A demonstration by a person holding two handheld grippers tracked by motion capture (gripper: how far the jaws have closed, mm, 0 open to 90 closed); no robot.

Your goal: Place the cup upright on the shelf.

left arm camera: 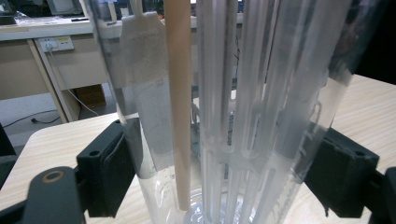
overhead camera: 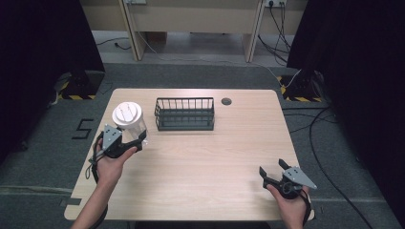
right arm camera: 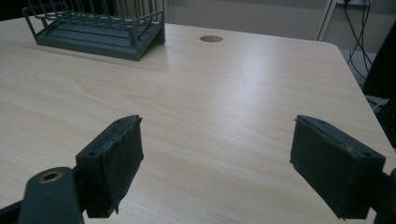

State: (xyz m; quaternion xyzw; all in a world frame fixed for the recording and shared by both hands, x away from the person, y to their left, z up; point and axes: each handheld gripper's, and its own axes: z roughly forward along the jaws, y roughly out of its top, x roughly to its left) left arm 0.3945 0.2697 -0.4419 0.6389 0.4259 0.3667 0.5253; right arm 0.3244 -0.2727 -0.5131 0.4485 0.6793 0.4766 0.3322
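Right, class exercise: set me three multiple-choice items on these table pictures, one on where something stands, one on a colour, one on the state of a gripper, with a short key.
1. Where does the wire basket stand on the table?
A. at the near edge, between the hands
B. toward the far edge, right of the clear container
C. at the right corner, by the right gripper

2. What colour is the container's lid?
A. white
B. red
C. black

3. How is the left gripper?
A. open over bare wood
B. lying on the table, let go
C. closed on the clear container

Key: 1 B, the high view shows the basket far and just right of the container. 2 A, the lid is white from above. 3 C, in the left gripper view both pads press on the clear wall.
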